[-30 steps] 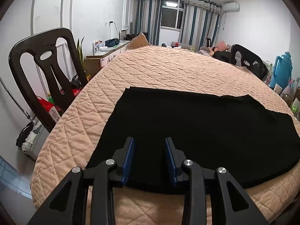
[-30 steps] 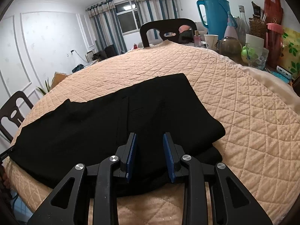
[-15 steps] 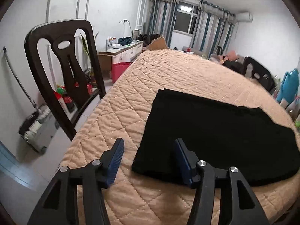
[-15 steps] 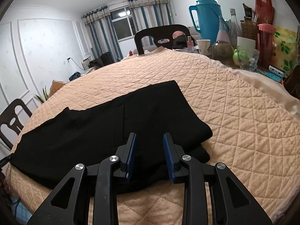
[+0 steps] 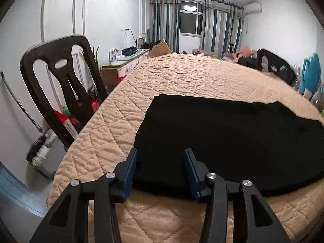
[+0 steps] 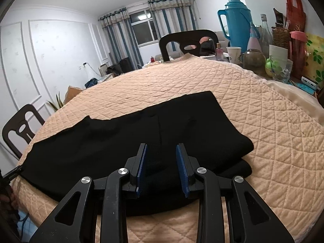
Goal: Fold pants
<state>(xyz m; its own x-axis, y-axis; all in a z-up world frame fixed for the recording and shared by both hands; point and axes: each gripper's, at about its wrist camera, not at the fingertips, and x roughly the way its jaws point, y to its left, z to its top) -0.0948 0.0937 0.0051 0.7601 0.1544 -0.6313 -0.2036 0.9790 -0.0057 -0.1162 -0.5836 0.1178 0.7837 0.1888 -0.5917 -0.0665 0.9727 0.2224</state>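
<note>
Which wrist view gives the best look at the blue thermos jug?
The right wrist view: the blue thermos jug stands whole, sharp and upright among the clutter beyond the quilted table cover. In the left wrist view the jug is only a blurred sliver at the right edge.

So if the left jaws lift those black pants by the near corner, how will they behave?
The pants would probably drape limply, since they lie flat with soft folds. The doubled right end may slide apart. On the quilted cover they would likely drag.
</note>
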